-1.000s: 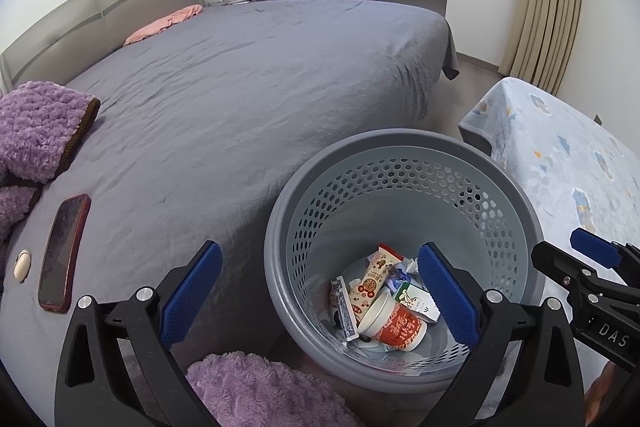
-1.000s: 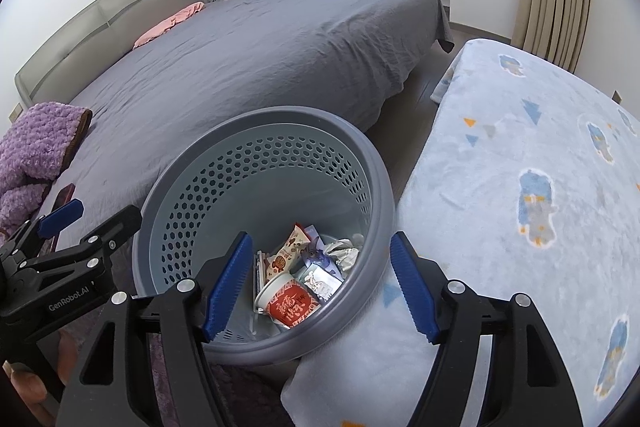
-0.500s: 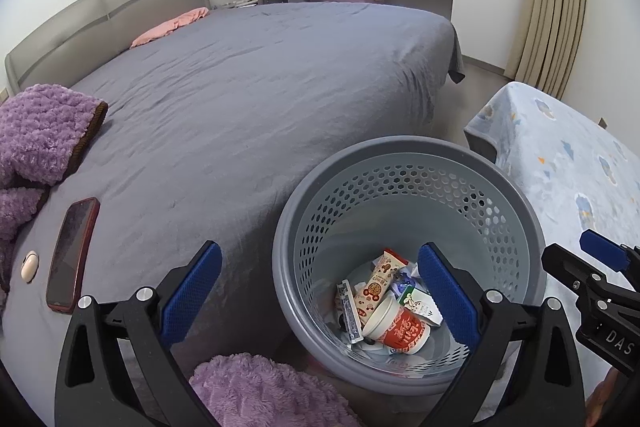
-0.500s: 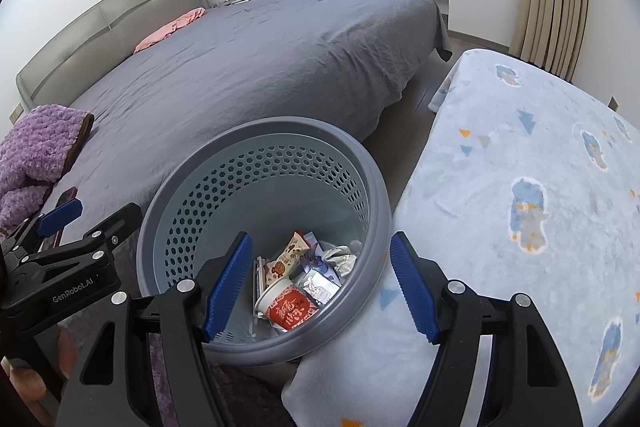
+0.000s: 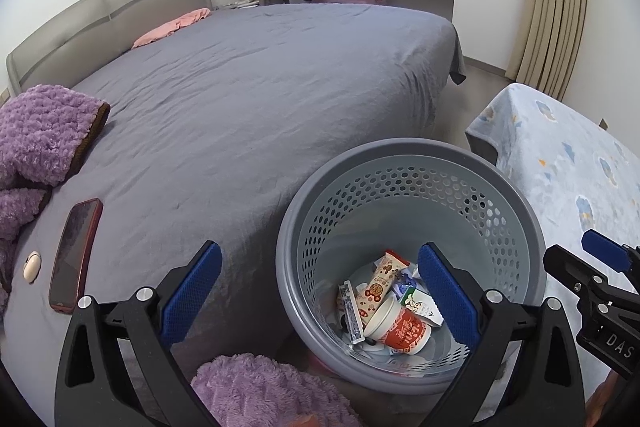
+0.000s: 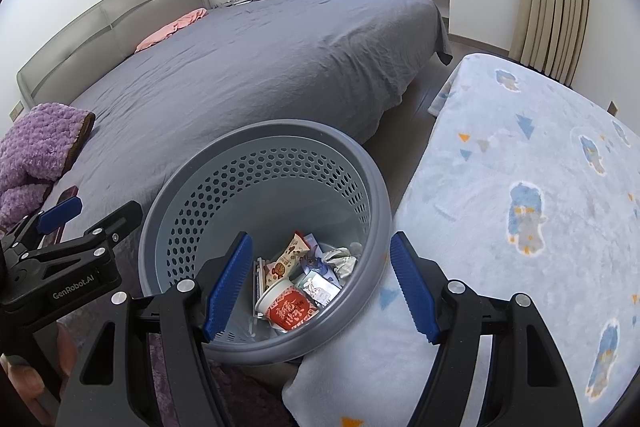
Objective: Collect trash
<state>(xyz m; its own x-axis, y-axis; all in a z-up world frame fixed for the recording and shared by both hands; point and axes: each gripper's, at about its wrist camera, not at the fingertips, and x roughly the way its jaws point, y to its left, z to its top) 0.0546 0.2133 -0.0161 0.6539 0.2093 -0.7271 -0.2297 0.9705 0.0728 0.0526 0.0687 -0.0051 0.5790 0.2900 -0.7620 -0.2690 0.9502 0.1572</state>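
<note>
A grey perforated basket (image 5: 400,149) (image 6: 280,127) stands on the floor between two beds. Trash lies at its bottom: a red-and-white paper cup (image 5: 404,331) (image 6: 290,309), a snack wrapper (image 5: 380,283) (image 6: 288,255), small cartons and crumpled paper (image 6: 340,261). My left gripper (image 5: 320,253) hovers open over the basket's left side, nothing between its blue pads. My right gripper (image 6: 320,239) hangs open above the basket's near right rim, also empty. Each gripper shows at the edge of the other's view.
A large bed with a grey sheet (image 5: 260,87) lies left of the basket; it carries a phone in a red case (image 5: 74,255), a small white round item (image 5: 32,267) and a purple fluffy blanket (image 5: 40,131). A pale blue patterned blanket (image 6: 520,187) covers the surface on the right.
The basket sits slightly lower and smaller in both views than a second ago. Both grippers' jaws stand as wide as before, and nothing was picked up or dropped.
</note>
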